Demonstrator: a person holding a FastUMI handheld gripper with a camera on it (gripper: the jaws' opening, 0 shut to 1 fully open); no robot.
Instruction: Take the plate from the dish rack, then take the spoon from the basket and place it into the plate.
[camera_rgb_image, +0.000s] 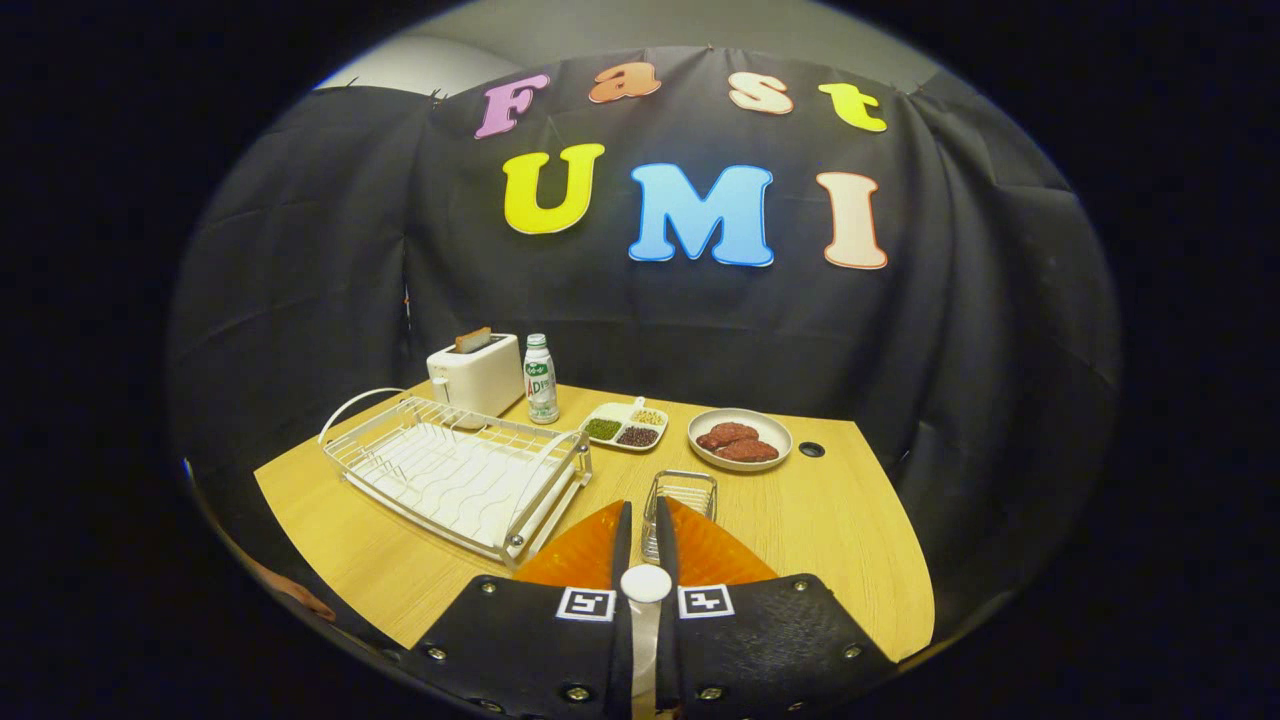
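Observation:
My gripper (643, 512) hangs low over an orange plate (578, 556) that lies flat on the wooden table, near its front edge. A white spoon (645, 585) sits pinched between the two fingers, its rounded end up and its handle running back toward me. Both fingers press on it, so the gripper is shut on the spoon. Just beyond the fingertips stands a small wire basket (688, 492), and nothing shows inside it. The white wire dish rack (450, 470) sits to the left of the plate with nothing in its slots.
A white toaster (478, 372) with a slice of bread and a small bottle (540, 380) stand behind the rack. A divided dish of beans (625, 427) and a bowl with meat (740, 440) lie beyond the basket. The table (850, 540) ends close on the right.

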